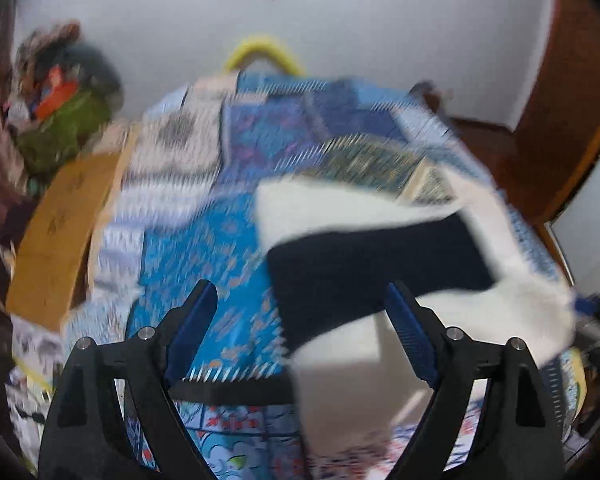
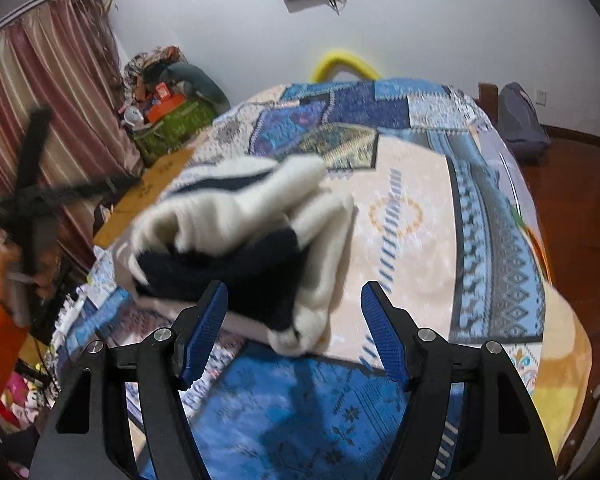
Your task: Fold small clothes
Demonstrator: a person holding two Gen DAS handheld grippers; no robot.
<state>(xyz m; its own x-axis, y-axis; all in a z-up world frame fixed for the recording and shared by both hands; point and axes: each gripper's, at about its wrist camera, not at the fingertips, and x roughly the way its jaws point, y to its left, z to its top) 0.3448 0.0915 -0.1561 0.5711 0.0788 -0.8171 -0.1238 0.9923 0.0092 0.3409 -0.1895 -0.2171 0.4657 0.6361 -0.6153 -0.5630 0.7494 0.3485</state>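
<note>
Right wrist view shows the cream-and-navy striped sweater (image 2: 236,236) lying bunched on the patchwork bedspread (image 2: 420,220), not flat and not squared, so I judge the folding barely begun or only partly gathered; smoothing and the tidy folds remain. My right hand-held gripper (image 2: 294,330) is released, fingers spread wide with nothing between them, and the sweater sits just ahead and to the left, its near hem close to my left blue pad (image 2: 202,332). From the left wrist, heavily blurred, my left hand-held gripper (image 1: 300,330) is likewise spread and empty, with the sweater (image 1: 380,264) ahead and to the right, overlapping my right finger in the view; whether they touch I cannot tell.
</note>
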